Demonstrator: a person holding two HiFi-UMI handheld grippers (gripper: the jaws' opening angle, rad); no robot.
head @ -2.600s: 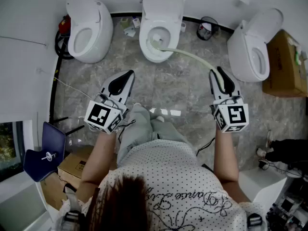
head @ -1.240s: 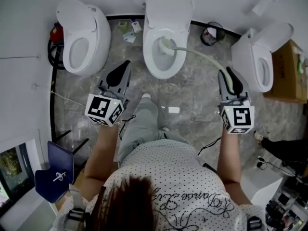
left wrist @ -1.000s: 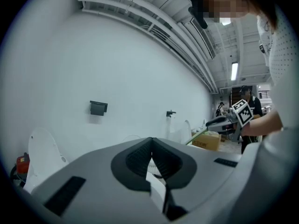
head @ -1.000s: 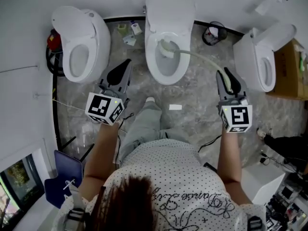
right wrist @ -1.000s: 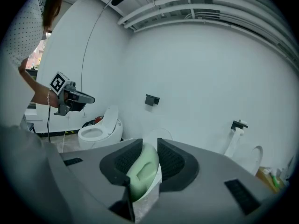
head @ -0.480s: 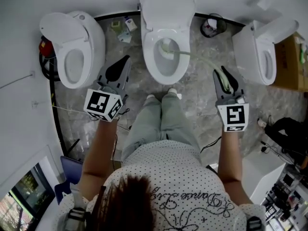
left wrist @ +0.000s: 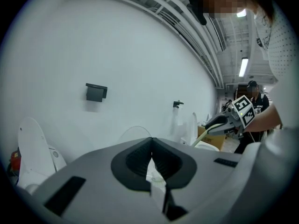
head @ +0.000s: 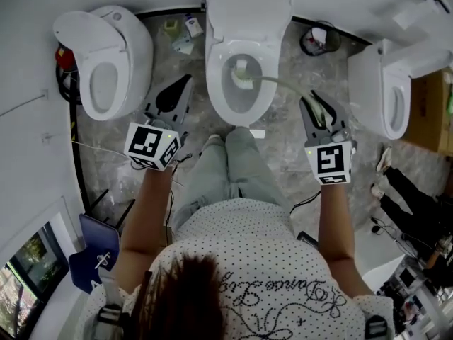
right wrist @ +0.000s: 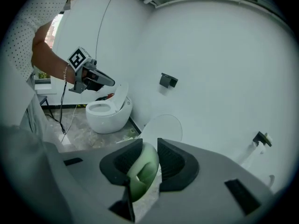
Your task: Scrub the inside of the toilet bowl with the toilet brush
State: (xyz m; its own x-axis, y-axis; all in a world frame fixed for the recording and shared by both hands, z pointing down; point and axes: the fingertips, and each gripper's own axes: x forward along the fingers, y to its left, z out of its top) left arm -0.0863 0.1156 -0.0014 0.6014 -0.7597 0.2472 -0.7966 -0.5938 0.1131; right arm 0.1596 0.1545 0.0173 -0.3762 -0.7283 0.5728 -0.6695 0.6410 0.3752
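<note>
The middle toilet (head: 265, 98) stands open right in front of the person's knees. The brush's white head (head: 243, 72) sits inside its bowl, toward the back. The pale green handle (head: 283, 85) runs from there rightward into my right gripper (head: 312, 106), which is shut on the handle's green grip (right wrist: 142, 169). My left gripper (head: 184, 83) hovers left of the bowl, above the floor, shut with nothing in it; its jaws meet at the tips (left wrist: 152, 143). In the left gripper view the right gripper (left wrist: 229, 120) and the handle (left wrist: 201, 136) show at the right.
A second toilet (head: 106, 62) stands at the left, a third (head: 386, 91) at the right. Behind them lie a small bin (head: 317, 40) and floor clutter (head: 180, 34). A blue chair (head: 95, 250) is at lower left. Another person's legs (head: 410, 197) are at the right.
The person has stepped closer to the middle toilet. The right gripper has drawn in leftward toward the bowl, the brush head staying inside it. The left gripper stays shut beside the bowl.
</note>
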